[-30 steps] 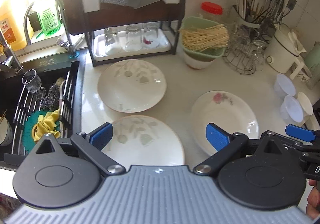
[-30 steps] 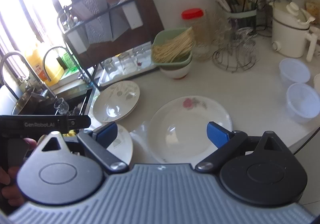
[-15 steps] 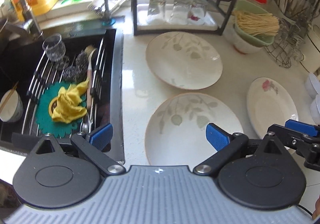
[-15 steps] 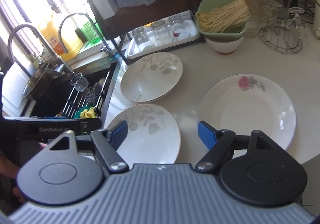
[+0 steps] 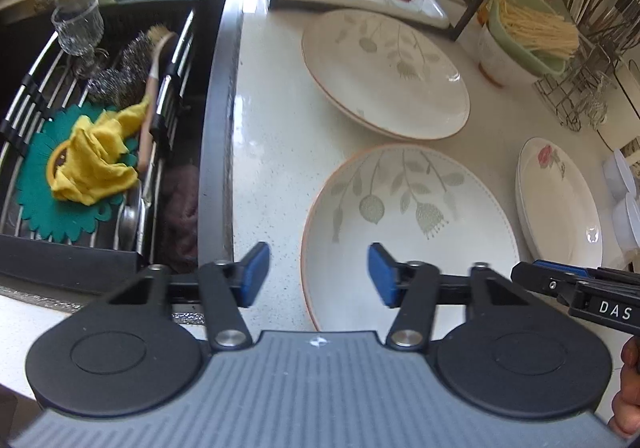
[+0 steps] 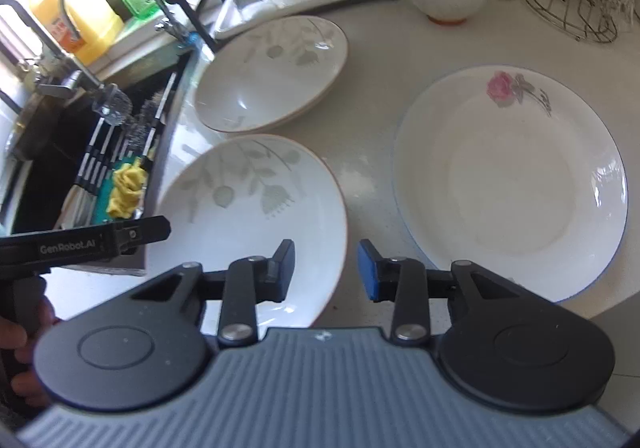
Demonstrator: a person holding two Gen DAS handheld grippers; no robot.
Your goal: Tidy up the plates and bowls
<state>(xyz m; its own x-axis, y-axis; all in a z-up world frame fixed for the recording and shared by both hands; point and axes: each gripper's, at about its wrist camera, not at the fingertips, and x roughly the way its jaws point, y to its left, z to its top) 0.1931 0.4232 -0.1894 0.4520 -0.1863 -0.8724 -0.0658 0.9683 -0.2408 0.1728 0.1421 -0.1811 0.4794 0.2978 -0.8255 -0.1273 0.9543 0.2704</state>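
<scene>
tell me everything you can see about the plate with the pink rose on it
The rose plate is round, white and glossy, ceramic by its look, with a thin blue rim line and one pink rose with grey leaves near its far edge. It is empty and lies flat on the pale counter, apart from the two leaf-patterned plates. In the left view it seems to rest on a second plate. Neither hand-held gripper touches it.

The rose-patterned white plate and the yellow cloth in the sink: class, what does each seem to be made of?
Rose-patterned white plate: probably glazed ceramic or porcelain, glossy, judging by the sharp window glints on its rim. Yellow cloth: soft woven or microfibre fabric, matte; it lies crumpled in folds.
</scene>
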